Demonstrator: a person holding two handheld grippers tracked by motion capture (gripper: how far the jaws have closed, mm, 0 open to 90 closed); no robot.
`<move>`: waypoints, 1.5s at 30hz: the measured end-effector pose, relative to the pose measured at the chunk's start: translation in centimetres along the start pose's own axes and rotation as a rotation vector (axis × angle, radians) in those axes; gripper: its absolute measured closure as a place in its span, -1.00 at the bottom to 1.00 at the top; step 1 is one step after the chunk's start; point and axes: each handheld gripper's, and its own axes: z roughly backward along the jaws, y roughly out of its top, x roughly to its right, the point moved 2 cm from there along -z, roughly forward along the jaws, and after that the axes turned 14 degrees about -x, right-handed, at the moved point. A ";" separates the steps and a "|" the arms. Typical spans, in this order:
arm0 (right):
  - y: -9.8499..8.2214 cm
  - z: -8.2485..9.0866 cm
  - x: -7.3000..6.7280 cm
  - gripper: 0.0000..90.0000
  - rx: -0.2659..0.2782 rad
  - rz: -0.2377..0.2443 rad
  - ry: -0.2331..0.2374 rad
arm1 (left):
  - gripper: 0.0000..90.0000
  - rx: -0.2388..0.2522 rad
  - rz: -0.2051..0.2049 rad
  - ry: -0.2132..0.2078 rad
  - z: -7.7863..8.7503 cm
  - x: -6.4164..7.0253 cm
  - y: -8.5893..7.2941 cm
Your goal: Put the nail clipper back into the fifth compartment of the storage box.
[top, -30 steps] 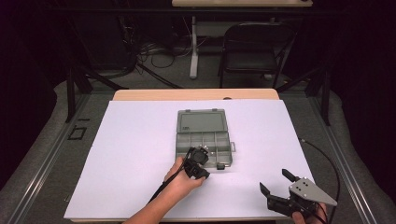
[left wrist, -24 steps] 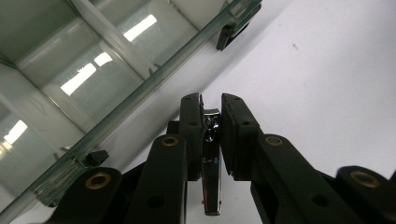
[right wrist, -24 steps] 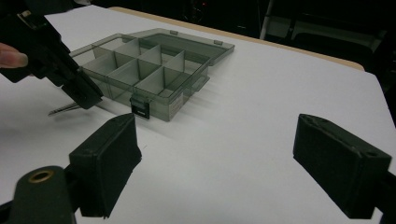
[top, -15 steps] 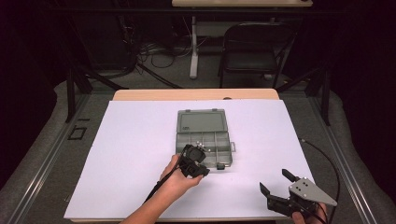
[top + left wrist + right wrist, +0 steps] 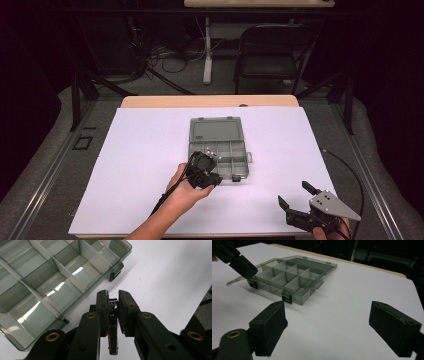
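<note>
The left gripper (image 5: 113, 312) clamps a slim chrome nail clipper (image 5: 113, 326) between its pads, holding it above the white table (image 5: 140, 150), just beside the near edge of the open compartment box (image 5: 219, 145). The right gripper (image 5: 329, 327) rests at the table's near right corner, well apart from the box, its jaws spread wide with nothing between them.

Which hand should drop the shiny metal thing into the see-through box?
The left. The left gripper already has its jaws shut on the nail clipper, right beside the compartment box. The right gripper sits open and empty, near the table's front edge.
</note>
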 end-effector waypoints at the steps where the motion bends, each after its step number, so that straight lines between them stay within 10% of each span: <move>1: 0.0 0.0 0.0 -0.69 0.000 0.000 0.000 | 0.76 0.006 0.000 -0.002 0.1 0.0 0.0; 45: 0.0 0.0 0.0 -0.69 0.000 0.000 -0.005 | 0.76 0.220 0.052 0.054 5.4 -3.3 -1.8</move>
